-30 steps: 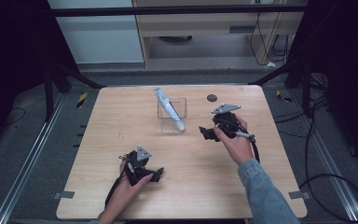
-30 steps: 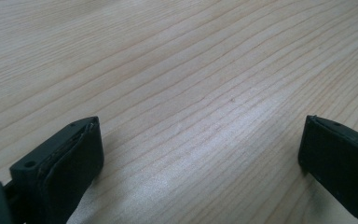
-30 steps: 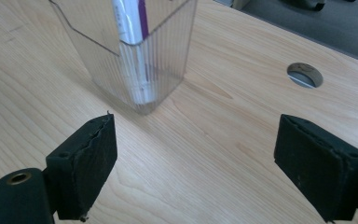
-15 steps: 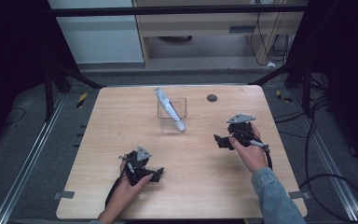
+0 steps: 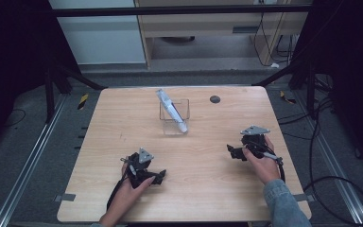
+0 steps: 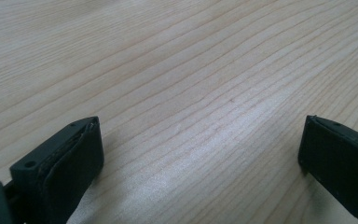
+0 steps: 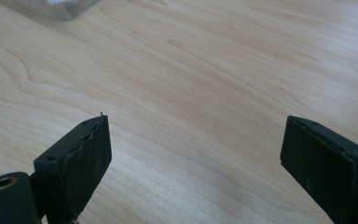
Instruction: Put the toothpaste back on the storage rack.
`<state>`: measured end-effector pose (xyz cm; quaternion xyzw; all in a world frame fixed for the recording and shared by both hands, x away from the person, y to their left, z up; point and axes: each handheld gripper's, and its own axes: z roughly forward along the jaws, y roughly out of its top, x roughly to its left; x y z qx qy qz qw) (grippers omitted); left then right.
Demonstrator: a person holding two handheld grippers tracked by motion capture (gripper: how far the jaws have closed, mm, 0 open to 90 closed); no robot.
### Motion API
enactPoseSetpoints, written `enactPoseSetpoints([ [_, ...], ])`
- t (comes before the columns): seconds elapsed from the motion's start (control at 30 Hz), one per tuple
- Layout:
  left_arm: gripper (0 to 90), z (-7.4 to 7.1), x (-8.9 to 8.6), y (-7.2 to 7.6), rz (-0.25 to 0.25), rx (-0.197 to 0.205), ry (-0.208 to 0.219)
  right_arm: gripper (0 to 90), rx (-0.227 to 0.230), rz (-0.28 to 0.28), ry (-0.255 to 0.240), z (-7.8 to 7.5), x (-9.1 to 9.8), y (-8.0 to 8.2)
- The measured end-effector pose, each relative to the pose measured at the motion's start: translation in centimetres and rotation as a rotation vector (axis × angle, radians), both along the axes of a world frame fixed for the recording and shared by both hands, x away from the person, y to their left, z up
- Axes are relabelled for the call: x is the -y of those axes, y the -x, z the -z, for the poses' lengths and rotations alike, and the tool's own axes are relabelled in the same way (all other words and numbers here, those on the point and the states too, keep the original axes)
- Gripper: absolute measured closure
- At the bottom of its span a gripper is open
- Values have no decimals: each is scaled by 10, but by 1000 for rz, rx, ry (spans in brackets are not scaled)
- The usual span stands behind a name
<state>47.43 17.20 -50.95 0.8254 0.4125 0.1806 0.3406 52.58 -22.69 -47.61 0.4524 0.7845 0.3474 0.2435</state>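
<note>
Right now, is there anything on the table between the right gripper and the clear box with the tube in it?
Nothing visible. Bare wood lies between the right gripper and the clear box holding the tube. The small dark disc sits farther back, off that path. The gripper's jaws are open and empty.

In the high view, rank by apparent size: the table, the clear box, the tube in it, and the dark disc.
1. table
2. clear box, with the tube about as long but slimmer; not ranked against each other
3. dark disc, smallest
</note>
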Motion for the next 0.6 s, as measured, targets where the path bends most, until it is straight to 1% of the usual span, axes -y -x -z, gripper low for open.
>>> enactPoseSetpoints([
  [0.03,0,0,0,0,0,0,0,89,-2,2,11,1,2,0],
  [0.07,0,0,0,0,0,0,-1,89,-5,11,11,2,3,-1],
  [0.17,0,0,0,0,0,0,0,92,-11,38,2,6,11,-4],
  [0.2,0,0,0,0,0,0,0,92,-12,47,8,8,14,-6],
  [0.33,0,0,0,0,0,0,-1,98,-24,97,-2,17,24,-14],
  [0.47,0,0,0,0,0,0,-1,100,-35,120,-12,25,25,-20],
  [0.57,0,0,0,0,0,0,-1,95,-40,125,-8,32,23,-24],
  [0.6,0,0,0,0,0,0,0,88,-49,122,-21,34,23,-25],
])
